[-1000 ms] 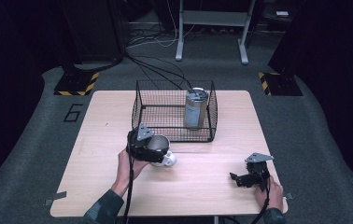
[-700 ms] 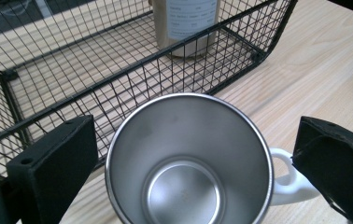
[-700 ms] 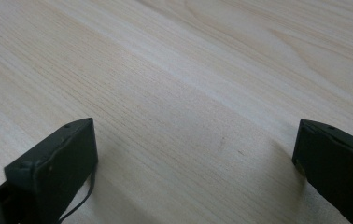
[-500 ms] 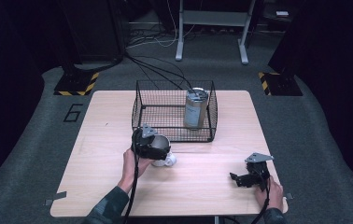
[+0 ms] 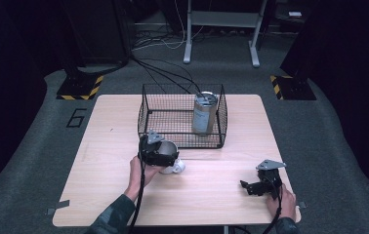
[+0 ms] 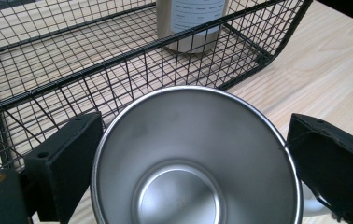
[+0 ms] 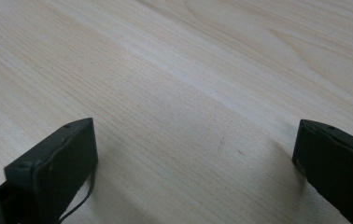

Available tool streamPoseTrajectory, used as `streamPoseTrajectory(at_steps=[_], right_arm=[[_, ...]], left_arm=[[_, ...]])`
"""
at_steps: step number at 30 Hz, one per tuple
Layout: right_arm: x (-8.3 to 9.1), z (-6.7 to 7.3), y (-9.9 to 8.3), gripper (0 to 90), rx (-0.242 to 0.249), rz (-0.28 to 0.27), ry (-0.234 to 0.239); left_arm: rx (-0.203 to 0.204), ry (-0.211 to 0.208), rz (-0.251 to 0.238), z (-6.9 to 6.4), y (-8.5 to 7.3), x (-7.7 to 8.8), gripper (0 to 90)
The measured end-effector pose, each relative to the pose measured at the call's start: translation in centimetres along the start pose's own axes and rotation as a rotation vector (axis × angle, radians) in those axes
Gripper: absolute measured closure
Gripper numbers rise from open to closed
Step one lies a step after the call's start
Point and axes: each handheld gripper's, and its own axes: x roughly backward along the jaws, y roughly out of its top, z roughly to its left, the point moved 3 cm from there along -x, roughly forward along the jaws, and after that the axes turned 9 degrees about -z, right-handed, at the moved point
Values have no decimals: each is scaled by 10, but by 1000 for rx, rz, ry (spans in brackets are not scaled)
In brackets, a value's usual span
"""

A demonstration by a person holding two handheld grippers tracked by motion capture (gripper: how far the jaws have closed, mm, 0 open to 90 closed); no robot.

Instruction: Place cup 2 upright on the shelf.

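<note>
Wooden worktop | left claw clamped on steel mug, mug between its jaws | wire basket with tin just ahead | right claw apart over bare wood

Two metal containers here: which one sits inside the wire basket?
The tall can stands upright inside the basket. The steel cup is outside, on the table in front, between the left gripper's jaws.

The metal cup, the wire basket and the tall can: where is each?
metal cup (image 6: 184, 154): left gripper view, inner wall.
wire basket (image 5: 181, 145): high view, front rim.
tall can (image 5: 204, 117): high view, side label.
</note>
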Motion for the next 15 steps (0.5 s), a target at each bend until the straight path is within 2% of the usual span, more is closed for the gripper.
streamPoseTrajectory(at_steps=[3,15], right_arm=[[0,0,0,0,-1,1,2],[0,0,0,0,-4,-2,1]], left_arm=[[30,-7,1,1,-2,-1,48],[18,-22,2,0,-2,1,62]])
